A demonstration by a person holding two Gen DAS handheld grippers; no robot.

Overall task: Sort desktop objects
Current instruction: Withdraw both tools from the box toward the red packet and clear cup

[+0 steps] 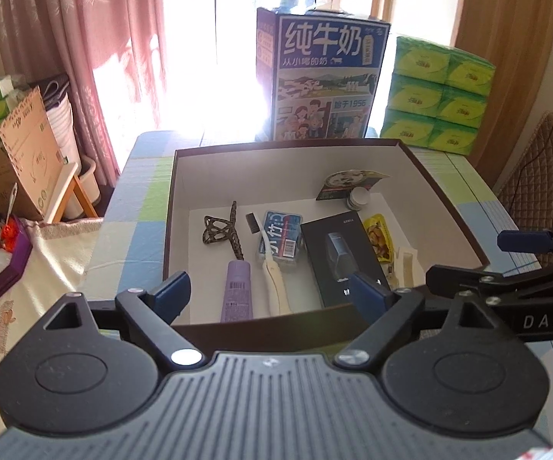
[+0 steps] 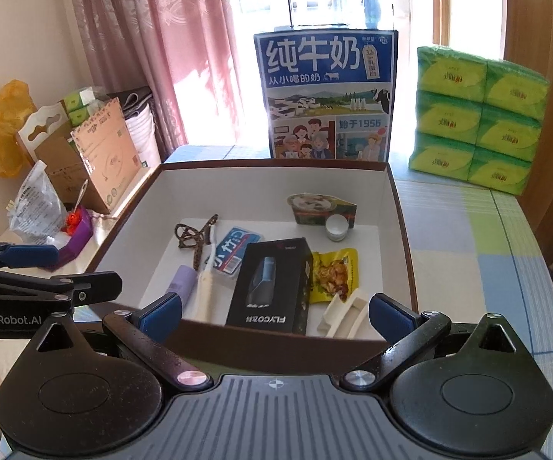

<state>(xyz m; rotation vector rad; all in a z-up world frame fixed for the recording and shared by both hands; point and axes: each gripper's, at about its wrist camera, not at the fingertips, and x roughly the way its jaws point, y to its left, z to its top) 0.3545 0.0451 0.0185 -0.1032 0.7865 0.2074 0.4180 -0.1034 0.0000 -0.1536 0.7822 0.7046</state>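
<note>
The left gripper [image 1: 272, 291] hung with its blue pads wide apart and nothing between them, just above the near wall of the box [image 1: 276, 329]. The right gripper [image 2: 276, 312] beside it stood equally spread and empty over the same near wall. Both pointed down into the box, whose tall walls closed it in on all four sides.

On its floor the black razor carton [image 2: 272, 287] lay with its long axis running from near wall to far. Left of it the white toothbrush [image 1: 272, 280] and the purple tube [image 1: 238, 291] lay nearly the same way, close together, beside a blue pack [image 1: 280, 245] and a patterned hair clip [image 1: 223, 232]. A yellow snack packet [image 2: 334, 276] and a cream clip [image 2: 343, 312] sat at the right; a small white jar [image 2: 338, 228] was farther back, with bare floor around it.

Beyond the box stood a milk carton [image 2: 326, 96] and stacked green tissue packs [image 2: 479, 119] on the checked tabletop [image 2: 487, 237].
</note>
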